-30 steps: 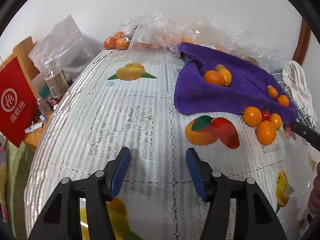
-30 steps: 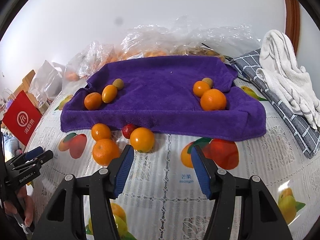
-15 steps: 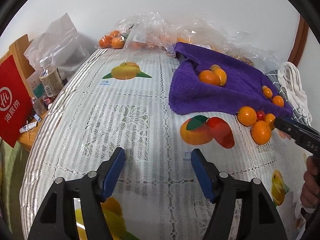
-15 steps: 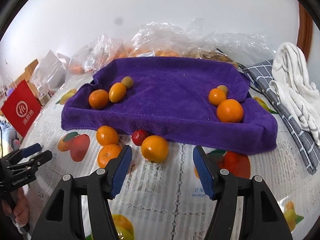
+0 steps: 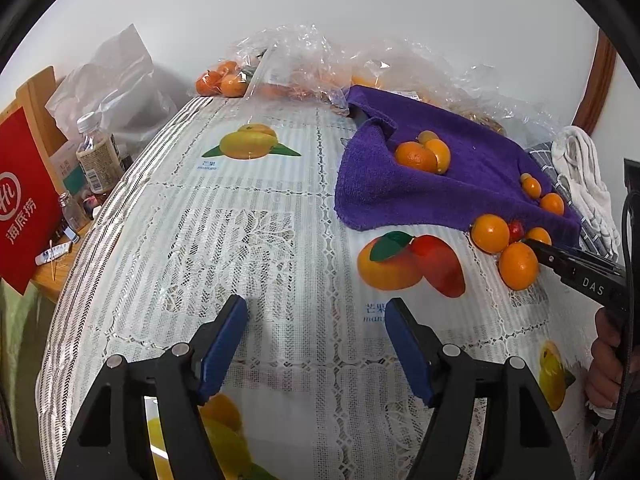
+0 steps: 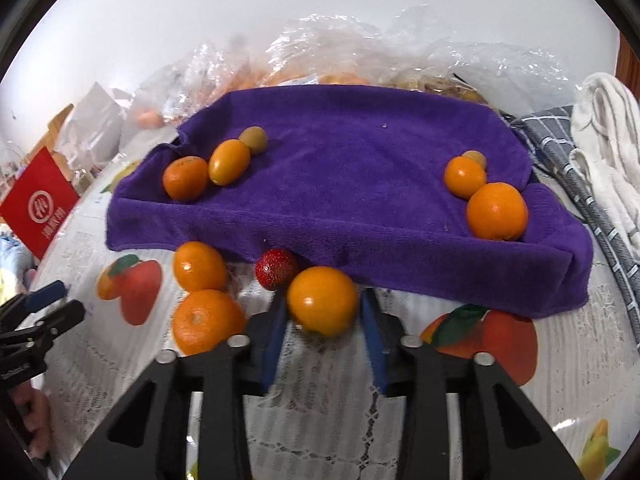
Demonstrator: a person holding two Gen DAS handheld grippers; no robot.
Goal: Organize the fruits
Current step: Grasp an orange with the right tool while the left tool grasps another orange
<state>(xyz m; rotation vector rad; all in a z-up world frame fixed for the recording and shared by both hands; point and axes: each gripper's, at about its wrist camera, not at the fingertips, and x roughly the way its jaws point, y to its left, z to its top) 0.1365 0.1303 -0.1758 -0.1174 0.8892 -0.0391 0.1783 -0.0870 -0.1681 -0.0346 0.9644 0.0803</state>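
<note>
Closing, the right gripper (image 6: pixel 322 320) jaws flank an orange (image 6: pixel 322 306), contact unclear; the left gripper (image 5: pixel 316 344) is opening, empty; bagged fruit (image 5: pixel 224 80) is blurred.

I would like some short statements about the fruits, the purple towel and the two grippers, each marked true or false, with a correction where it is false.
1. A strawberry lies on the tablecloth in front of the purple towel. True.
2. The right gripper has an orange between its closing jaws. True.
3. The left gripper holds an orange. False: its jaws are opening over bare tablecloth with nothing between them.
4. The purple towel has no fruit on it. False: three fruits sit at its left end and three at its right end.
5. Clear plastic bags lie behind the towel. True.
</note>
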